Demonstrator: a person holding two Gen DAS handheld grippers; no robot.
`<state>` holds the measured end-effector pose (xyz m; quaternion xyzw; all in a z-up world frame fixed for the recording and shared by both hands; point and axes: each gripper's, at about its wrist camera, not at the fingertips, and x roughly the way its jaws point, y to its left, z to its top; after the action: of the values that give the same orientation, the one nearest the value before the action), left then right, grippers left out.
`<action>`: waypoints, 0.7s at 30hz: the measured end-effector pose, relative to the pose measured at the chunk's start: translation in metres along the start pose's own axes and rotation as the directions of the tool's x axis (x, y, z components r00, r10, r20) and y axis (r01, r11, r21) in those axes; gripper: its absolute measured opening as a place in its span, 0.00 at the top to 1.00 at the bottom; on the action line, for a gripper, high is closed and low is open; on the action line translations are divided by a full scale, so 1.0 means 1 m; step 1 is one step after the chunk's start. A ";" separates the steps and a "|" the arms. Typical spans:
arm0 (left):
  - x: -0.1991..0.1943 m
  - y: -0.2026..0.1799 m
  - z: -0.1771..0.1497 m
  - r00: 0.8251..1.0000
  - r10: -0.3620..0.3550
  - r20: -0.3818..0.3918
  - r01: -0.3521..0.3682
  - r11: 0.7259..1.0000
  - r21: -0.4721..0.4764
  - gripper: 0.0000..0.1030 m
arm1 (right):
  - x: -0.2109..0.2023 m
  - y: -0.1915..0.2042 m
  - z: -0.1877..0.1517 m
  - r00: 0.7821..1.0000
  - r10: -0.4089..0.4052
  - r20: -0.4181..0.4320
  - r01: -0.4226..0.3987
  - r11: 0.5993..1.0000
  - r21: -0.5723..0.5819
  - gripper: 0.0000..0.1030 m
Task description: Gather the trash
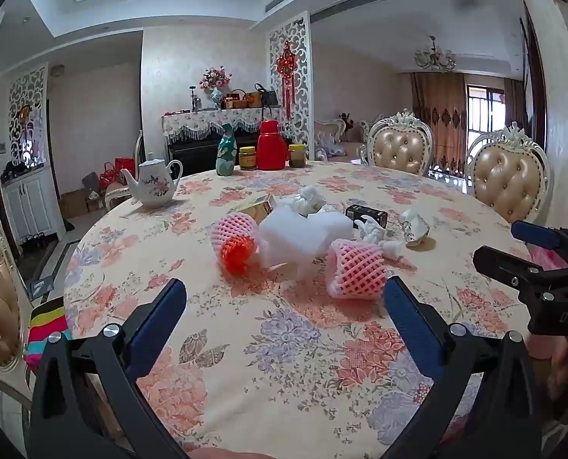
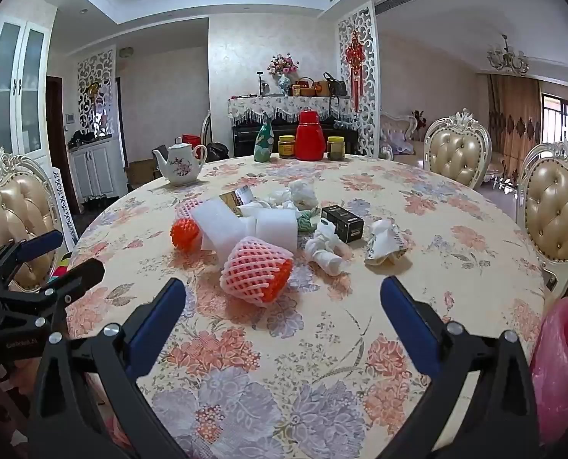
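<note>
Both grippers are hovering over the near edge of the round table [image 1: 268, 375], jaws standing wide apart with nothing between them. The left gripper [image 1: 284, 306] is facing the trash pile from 6 o'clock; the right gripper [image 2: 282, 302] is doing the same just beside it.

Trash is lying mid-table. From the right view: a pink foam net [image 2: 255, 267] with an orange net tucked in it is sitting nearest, at 12 o'clock of the jaws; white foam sheets [image 2: 245, 227] are lying behind it; an orange net ball [image 2: 184, 233] is at 10 o'clock; twisted tissue [image 2: 326, 250], a black box [image 2: 342, 218] and crumpled paper [image 2: 385, 243] are running out toward 1 o'clock. A pink bag [image 2: 563, 367] is hanging at the table edge at 4 o'clock, probably the trash receptacle.

Judgement on the step: the first pick is not yet begun. The near net is the likely best start for the right gripper: advancing level with the cloth, straddling the net across its narrow width, closing gently since the foam is going to squash and spring. Keeping the fingertips off the cloth should avoid dragging it and the teapot [image 2: 180, 168], thermos [image 2: 310, 135] and jars [image 2: 286, 146] at the far rim, which look like keepers.

Hard to make out: the bag's mouth is cut off by the frame edge, so its opening is unknown. Something yellowish is lying under the foam sheets, mostly hidden. Box print is unreadable. The fisheye is bending the rim.
</note>
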<state>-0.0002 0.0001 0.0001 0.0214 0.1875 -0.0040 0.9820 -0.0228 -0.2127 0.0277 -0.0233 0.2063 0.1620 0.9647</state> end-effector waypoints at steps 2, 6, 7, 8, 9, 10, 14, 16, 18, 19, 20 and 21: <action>0.000 0.000 0.000 1.000 -0.004 0.007 0.004 1.000 -0.002 0.06 | 0.001 0.000 0.000 1.000 -0.003 -0.005 0.003 1.000 -0.003 0.04; 0.000 0.000 0.000 1.000 -0.013 0.002 0.013 1.000 -0.011 0.06 | 0.002 0.001 0.001 1.000 -0.002 -0.007 0.002 1.000 0.007 0.04; 0.000 0.000 0.000 1.000 -0.010 0.001 0.010 1.000 -0.015 0.06 | 0.002 0.001 0.000 1.000 -0.002 -0.006 0.002 1.000 0.009 0.04; 0.001 0.001 0.001 1.000 -0.011 0.000 0.011 1.000 -0.015 0.06 | 0.001 0.001 0.000 1.000 -0.001 -0.007 0.001 1.000 0.009 0.04; 0.001 0.000 0.001 1.000 -0.009 0.000 0.009 1.000 -0.015 0.06 | 0.001 -0.001 -0.002 1.000 0.002 0.000 -0.002 1.000 0.014 0.04; 0.001 0.000 0.000 1.000 -0.008 -0.001 0.008 1.000 -0.015 0.06 | 0.001 -0.002 0.002 1.000 0.003 0.001 -0.003 1.000 0.015 0.04; 0.001 0.001 0.000 1.000 -0.008 -0.003 0.008 1.000 -0.019 0.06 | 0.001 -0.004 0.001 1.000 0.009 0.000 -0.009 1.000 0.016 0.04; 0.001 0.001 0.000 1.000 -0.010 -0.003 0.010 1.000 -0.020 0.06 | 0.000 -0.001 0.000 1.000 0.007 0.000 -0.007 1.000 0.015 0.04; 0.002 0.001 0.000 1.000 -0.008 -0.003 0.008 1.000 -0.021 0.06 | 0.000 -0.001 0.000 1.000 0.010 -0.001 -0.010 1.000 0.014 0.04; 0.001 0.001 0.000 1.000 -0.007 -0.003 0.007 1.000 -0.021 0.06 | 0.000 0.000 0.000 1.000 0.010 -0.001 -0.010 1.000 0.015 0.04; 0.001 0.001 0.000 1.000 -0.008 -0.003 0.008 1.000 -0.020 0.06 | 0.000 0.000 0.000 1.000 0.010 -0.001 -0.010 1.000 0.014 0.04; 0.001 0.001 0.000 1.000 -0.008 -0.004 0.008 1.000 -0.020 0.06 | 0.000 0.000 0.000 1.000 0.010 -0.001 -0.010 1.000 0.014 0.04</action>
<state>0.0009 0.0008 -0.0001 0.0109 0.1894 -0.0061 0.9818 -0.0232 -0.2127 0.0281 -0.0155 0.2080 0.1653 0.9639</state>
